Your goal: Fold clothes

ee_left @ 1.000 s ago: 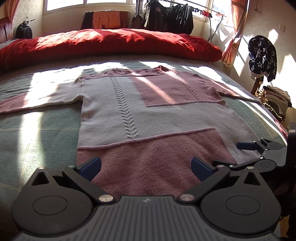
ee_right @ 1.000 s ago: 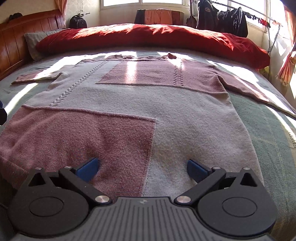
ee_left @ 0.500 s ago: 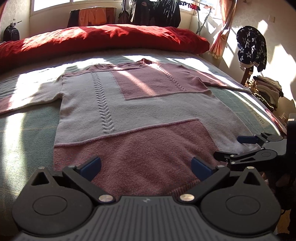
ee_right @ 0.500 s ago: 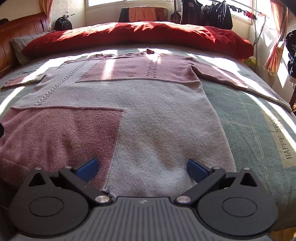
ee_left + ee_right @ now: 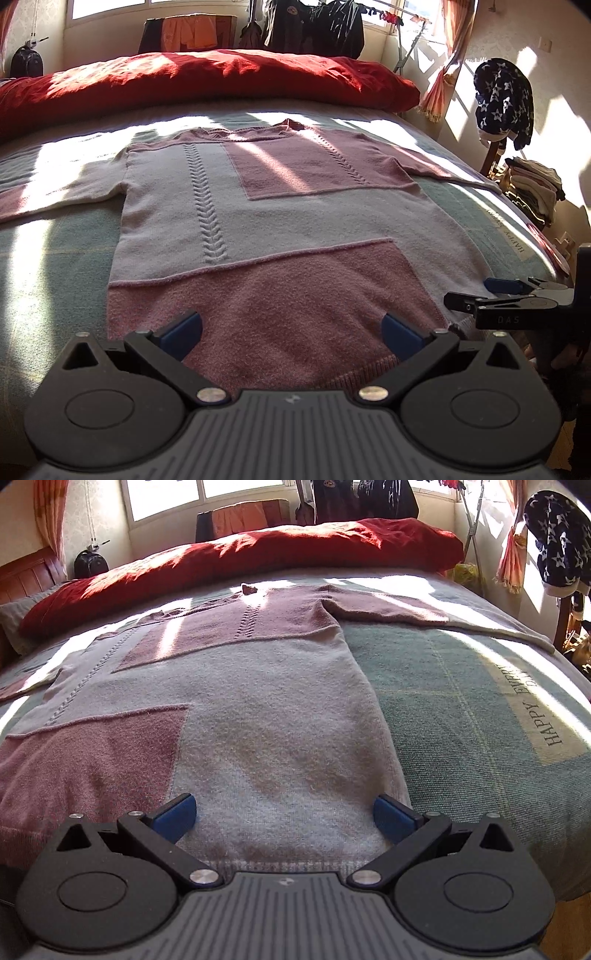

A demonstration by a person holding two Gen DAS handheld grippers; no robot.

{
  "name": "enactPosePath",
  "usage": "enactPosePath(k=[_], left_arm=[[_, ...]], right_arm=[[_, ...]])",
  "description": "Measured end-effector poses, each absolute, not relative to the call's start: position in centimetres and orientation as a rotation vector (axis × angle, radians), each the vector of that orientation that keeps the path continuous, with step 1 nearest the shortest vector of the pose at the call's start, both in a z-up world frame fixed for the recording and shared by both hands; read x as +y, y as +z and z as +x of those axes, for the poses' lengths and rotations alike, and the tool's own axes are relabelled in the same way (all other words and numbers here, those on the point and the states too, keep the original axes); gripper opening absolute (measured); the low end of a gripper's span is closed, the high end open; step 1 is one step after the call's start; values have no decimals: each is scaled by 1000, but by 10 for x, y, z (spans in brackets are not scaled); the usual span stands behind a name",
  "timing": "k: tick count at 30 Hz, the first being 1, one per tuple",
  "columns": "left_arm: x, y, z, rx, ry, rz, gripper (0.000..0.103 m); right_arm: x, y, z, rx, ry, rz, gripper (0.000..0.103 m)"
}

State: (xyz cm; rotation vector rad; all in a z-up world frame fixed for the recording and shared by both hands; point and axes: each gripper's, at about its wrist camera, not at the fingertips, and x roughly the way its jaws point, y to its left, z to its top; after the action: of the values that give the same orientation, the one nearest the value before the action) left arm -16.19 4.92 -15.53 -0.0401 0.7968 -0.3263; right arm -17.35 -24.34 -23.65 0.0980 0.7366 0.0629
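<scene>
A pink and pale grey knitted sweater [image 5: 280, 229] lies flat on the bed, sleeves spread, hem toward me. My left gripper [image 5: 291, 328] hovers open over the pink hem panel, nothing between its blue fingers. In the left wrist view the right gripper [image 5: 480, 291] shows side-on at the sweater's right hem corner. In the right wrist view the sweater [image 5: 266, 716] fills the middle, and my right gripper [image 5: 284, 812] stands open over the grey hem part, its right fingertip at the sweater's side edge. Whether the fingers touch the fabric I cannot tell.
The bed has a green-grey cover [image 5: 461, 731] printed with "HAPPY EVERY DAY". A red duvet [image 5: 207, 81] is bunched along the far side. Folded clothes [image 5: 532, 184] are stacked right of the bed, a starred garment [image 5: 506, 99] hangs above them. Dark clothes [image 5: 317, 26] hang by the window.
Both grippers have shifted to the right along the hem and drawn back a little. The right gripper now sits at the sweater's right edge. Both stay open.
</scene>
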Motion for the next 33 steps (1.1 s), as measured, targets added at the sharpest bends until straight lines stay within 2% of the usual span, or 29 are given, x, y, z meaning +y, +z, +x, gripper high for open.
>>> enactPosePath(k=[5, 12, 18, 33], left_arm=[[33, -161, -135, 766, -419, -99, 102], [27, -209, -106, 906, -416, -152, 102], [47, -214, -126, 849, -503, -169, 102], [64, -207, -116, 832, -562, -255, 102]], right_arm=[[-236, -240, -174, 736, 19, 83, 103], [-239, -239, -180, 728, 43, 82, 103], [-238, -241, -182, 717, 38, 79, 103], [-237, -241, -185, 702, 33, 78, 103]])
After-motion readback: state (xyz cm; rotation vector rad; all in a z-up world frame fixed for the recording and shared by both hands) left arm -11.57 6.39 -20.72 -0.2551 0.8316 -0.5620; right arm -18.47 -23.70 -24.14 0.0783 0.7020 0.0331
